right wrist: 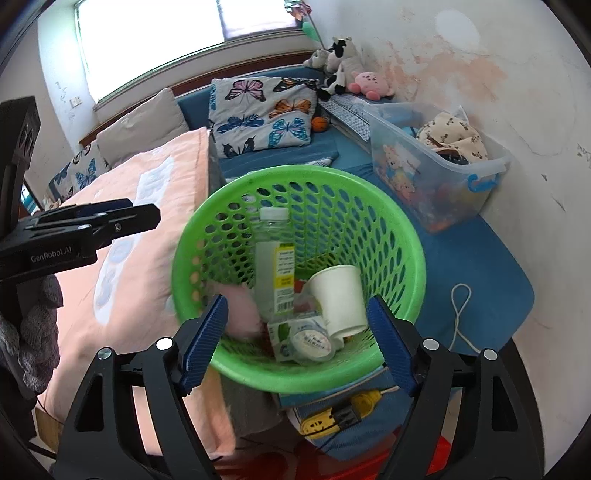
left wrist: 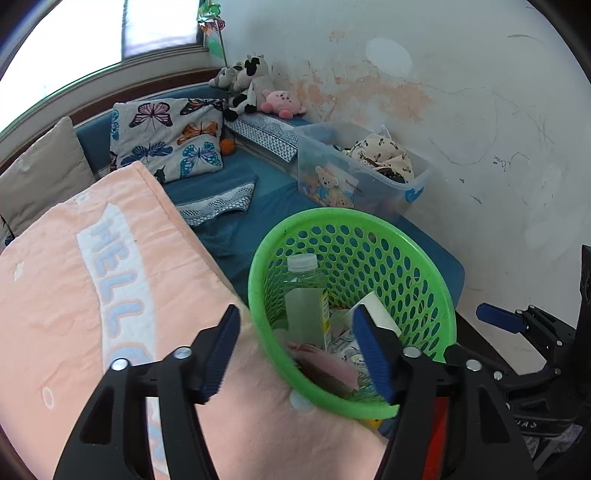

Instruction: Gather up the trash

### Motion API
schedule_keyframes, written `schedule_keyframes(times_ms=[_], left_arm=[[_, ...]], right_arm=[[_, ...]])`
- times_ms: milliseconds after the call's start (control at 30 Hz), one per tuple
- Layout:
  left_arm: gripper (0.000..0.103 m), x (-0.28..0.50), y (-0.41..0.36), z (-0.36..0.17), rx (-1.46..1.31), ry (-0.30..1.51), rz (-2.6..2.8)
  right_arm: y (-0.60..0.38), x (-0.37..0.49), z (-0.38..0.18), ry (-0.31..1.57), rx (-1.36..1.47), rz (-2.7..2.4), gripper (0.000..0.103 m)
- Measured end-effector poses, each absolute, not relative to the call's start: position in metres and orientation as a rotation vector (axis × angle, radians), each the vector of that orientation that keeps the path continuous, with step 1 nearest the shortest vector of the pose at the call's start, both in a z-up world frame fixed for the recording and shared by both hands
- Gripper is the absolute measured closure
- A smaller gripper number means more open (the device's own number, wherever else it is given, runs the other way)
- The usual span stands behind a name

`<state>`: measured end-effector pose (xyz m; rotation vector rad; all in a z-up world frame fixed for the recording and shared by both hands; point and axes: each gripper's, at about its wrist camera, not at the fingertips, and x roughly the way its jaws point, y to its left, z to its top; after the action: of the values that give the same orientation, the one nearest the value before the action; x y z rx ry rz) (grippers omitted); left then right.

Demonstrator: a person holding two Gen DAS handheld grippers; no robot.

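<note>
Stained white wall (left wrist: 461, 110) and a bright window (right wrist: 155, 33) back a blue mat (left wrist: 236, 221) that carries a butterfly pillow (left wrist: 166, 144), soft toys (left wrist: 251, 81) in the corner and a clear storage box (right wrist: 436, 177) of clothes. Beside a peach blanket (left wrist: 92, 277) stands a green basket (right wrist: 406, 236), near the front edge of the mat and leaning against the blanket's side. Inside it lie a clear plastic bottle (right wrist: 273, 258) with a yellow label, a white paper cup (right wrist: 340, 295) on its side, a roll of tape (right wrist: 312, 341) and something pink (right wrist: 240, 310) against the near wall. The left gripper (left wrist: 295, 354) hangs over the basket's near rim with its blue pads wide apart and nothing between them; one pad is over the blanket, the other over the basket. The right gripper (right wrist: 297, 343) is poised above the basket's mouth, its jaws also spread wide and empty. A gloved hand (right wrist: 33, 332) shows at the left edge of the right view.
</note>
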<state>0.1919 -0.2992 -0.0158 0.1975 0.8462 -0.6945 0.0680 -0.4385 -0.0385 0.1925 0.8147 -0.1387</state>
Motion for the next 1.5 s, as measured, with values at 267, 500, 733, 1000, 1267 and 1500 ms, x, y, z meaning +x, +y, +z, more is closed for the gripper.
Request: schedule_keyframes(times_ms=[267, 500, 733, 1000, 1267, 1500], left_arm=[[0.019, 0.178, -0.271, -0.004, 0.166, 0.804, -0.630], [0.009, 0.158, -0.243, 0.007, 0.216, 0.724, -0.543], [0.007, 0.144, -0.203, 0.011, 0.205, 0.711, -0.456], [0.007, 0.130, -0.156, 0.013, 0.167, 0.698, -0.360], [0.007, 0.105, -0.125, 0.019, 0.154, 0.671, -0.298], [0.007, 0.086, -0.104, 0.015, 0.168, 0.647, -0.244]], right_arm=[[-0.416, 0.056, -0.031, 0.787, 0.161, -0.126, 0.024], [-0.395, 0.047, -0.029, 0.790, 0.130, -0.094, 0.022], [-0.367, 0.041, -0.029, 0.795, 0.108, -0.048, 0.020], [-0.334, 0.028, -0.026, 0.785, 0.038, -0.036, 0.014], [-0.310, 0.018, -0.025, 0.774, 0.025, -0.012, 0.010], [-0.295, 0.010, -0.021, 0.754, 0.035, 0.009, 0.009]])
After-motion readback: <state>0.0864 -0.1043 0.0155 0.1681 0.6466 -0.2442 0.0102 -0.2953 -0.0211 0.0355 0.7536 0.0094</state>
